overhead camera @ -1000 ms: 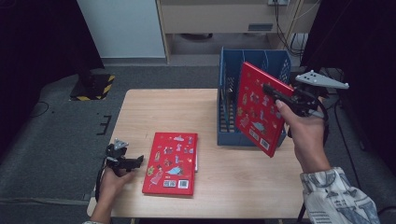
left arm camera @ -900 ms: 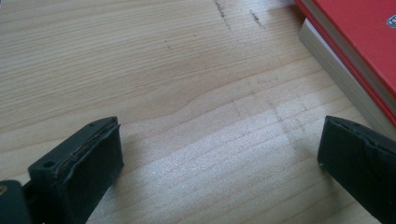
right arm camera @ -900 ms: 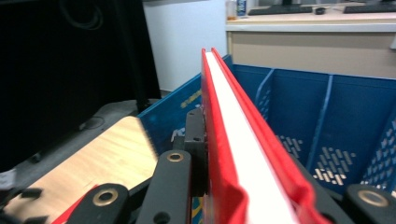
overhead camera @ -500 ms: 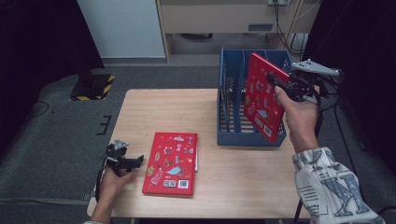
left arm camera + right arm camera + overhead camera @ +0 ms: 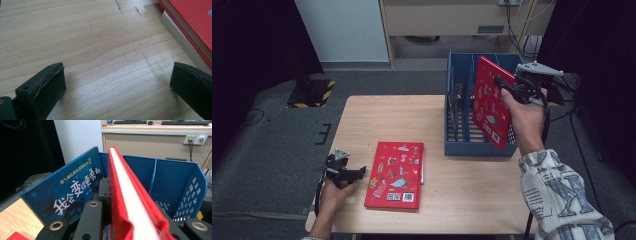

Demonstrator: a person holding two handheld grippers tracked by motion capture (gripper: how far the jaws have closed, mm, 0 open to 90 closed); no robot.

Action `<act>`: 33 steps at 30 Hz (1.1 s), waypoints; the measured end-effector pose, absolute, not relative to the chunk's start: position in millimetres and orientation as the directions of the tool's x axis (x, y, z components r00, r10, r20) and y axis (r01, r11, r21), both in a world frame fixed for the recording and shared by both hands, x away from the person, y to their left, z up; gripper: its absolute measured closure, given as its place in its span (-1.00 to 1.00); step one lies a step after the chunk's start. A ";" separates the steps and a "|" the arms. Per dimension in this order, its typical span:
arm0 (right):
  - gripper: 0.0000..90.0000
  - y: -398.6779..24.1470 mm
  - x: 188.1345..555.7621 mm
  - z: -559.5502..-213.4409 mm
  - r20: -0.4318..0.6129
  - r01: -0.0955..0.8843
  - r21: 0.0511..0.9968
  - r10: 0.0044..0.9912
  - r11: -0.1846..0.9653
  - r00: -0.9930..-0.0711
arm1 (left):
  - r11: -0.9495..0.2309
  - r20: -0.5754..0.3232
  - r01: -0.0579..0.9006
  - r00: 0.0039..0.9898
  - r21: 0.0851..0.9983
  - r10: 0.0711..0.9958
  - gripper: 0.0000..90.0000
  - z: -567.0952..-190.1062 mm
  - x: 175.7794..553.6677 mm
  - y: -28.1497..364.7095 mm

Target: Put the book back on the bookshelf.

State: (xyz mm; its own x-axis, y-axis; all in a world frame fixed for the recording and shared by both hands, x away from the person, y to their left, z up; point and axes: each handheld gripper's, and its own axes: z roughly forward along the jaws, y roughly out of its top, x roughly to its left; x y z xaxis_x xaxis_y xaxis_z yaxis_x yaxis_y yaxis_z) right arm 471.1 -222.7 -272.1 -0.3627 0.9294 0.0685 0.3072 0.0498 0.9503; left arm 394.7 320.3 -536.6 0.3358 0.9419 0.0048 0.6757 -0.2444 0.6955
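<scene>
My right gripper [image 5: 506, 86] is shut on the upper edge of a red book [image 5: 488, 102], which hangs upright and tilted over the right part of the blue file rack [image 5: 457, 125]. In the right gripper view the red book [image 5: 125, 195] runs between the jaws of my right gripper [image 5: 120, 202], beside a blue book [image 5: 70, 192] that leans in the rack [image 5: 175, 182]. A second red book [image 5: 396, 174] lies flat on the table. My left gripper [image 5: 354, 174] rests open just left of it, with bare wood between its jaws in the left gripper view [image 5: 117, 82].
The wooden table [image 5: 412, 120] has free room at its back left. The rack stands at the table's right side, its far end over the back edge. A cabinet [image 5: 452, 20] and cables stand behind the table. The flat book's edge [image 5: 185, 42] lies close to one left jaw.
The right hand has carried the red book away from the person and farther over the rack. The left gripper and the flat book have stayed where they were.
</scene>
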 end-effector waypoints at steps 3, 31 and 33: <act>0.75 -219.9 477.4 -272.5 0.060 0.310 0.949 0.932 0.057 -0.357 | -0.244 0.005 0.676 0.335 0.695 0.942 -1.00 -536.6 394.7 320.3; 0.75 -205.3 508.4 -283.0 0.050 0.301 0.953 0.956 0.042 -0.290 | -0.241 0.003 0.675 0.334 0.697 0.943 -1.00 -536.7 394.7 320.1; 0.75 -203.3 510.0 -284.5 0.042 0.301 0.952 0.957 0.049 -0.288 | -0.242 0.003 0.675 0.334 0.697 0.943 -1.00 -536.7 394.7 320.1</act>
